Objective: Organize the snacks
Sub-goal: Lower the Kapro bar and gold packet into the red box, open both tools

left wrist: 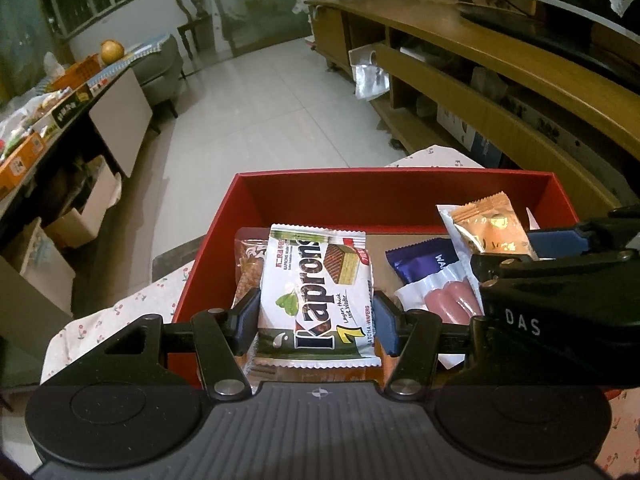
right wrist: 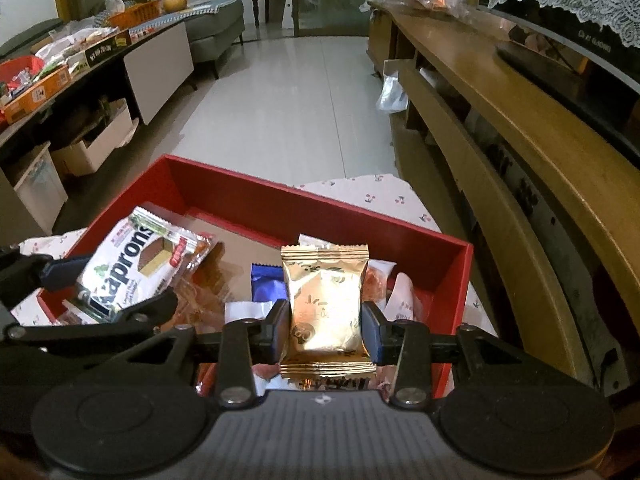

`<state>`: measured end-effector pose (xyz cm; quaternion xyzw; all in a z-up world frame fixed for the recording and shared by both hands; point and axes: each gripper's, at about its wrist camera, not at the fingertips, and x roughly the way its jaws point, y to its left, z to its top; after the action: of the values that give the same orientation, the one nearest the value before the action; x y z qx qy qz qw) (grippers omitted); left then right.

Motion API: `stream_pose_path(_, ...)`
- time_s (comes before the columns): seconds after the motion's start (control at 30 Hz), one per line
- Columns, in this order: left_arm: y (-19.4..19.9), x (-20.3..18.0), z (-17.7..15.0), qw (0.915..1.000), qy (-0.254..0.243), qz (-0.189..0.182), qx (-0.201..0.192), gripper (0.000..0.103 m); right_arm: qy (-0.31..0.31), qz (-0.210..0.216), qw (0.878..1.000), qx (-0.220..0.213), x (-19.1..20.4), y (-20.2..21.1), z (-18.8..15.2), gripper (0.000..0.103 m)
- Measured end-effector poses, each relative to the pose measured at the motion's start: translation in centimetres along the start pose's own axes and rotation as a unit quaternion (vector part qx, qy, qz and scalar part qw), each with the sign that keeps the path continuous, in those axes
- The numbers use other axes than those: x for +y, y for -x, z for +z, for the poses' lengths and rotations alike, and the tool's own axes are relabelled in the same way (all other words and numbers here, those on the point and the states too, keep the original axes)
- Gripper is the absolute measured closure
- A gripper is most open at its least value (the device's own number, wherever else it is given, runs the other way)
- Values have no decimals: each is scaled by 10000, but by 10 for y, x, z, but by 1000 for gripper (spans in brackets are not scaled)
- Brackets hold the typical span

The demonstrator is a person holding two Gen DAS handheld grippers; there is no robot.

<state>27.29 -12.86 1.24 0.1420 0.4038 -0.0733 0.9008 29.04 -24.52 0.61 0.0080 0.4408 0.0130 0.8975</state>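
Note:
My left gripper [left wrist: 316,318] is shut on a white Kaprons wafer pack [left wrist: 316,292] and holds it over the left part of a red box [left wrist: 392,184]. My right gripper [right wrist: 326,330] is shut on a gold snack packet [right wrist: 326,300] over the right part of the same red box [right wrist: 320,204]. In the left wrist view the gold packet [left wrist: 490,226] and the right gripper show at the right. In the right wrist view the Kaprons pack [right wrist: 128,268] shows at the left. A purple wafer pack [left wrist: 424,264], a sausage pack [left wrist: 448,300] and an orange snack bag [left wrist: 248,272] lie inside the box.
The box stands on a cherry-print cloth [right wrist: 376,196]. A long wooden TV cabinet [right wrist: 520,120] runs along the right. A cluttered table [right wrist: 60,68] with boxes beneath stands at the left. Tiled floor [right wrist: 288,100] lies beyond.

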Motion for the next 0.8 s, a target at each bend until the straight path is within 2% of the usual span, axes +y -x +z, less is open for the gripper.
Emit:
stream_pose_path(0.17, 2, 2, -1, 10000, 55, 2, 58, 37, -4, -25, 10000, 50, 1, 2, -3, 37)
stream_pose_path(0.4, 7, 9, -4, 9996, 224, -70, 165, 35, -55, -37, 9999, 82, -1, 7, -3, 23)
stream_pose_path(0.5, 11, 13, -4, 9994, 284, -113, 171, 34, -54, -26, 10000, 44, 0, 12, -4, 22)
stream_pose_path(0.7, 20, 17, -4, 9991, 403, -97, 118, 33, -109, -44, 9999, 4, 0, 16, -1, 11)
stream_pose_path(0.8, 22, 21, -4, 9987, 484, -114, 116, 31, -121, 6, 9999, 15, 0, 17, 0, 9)
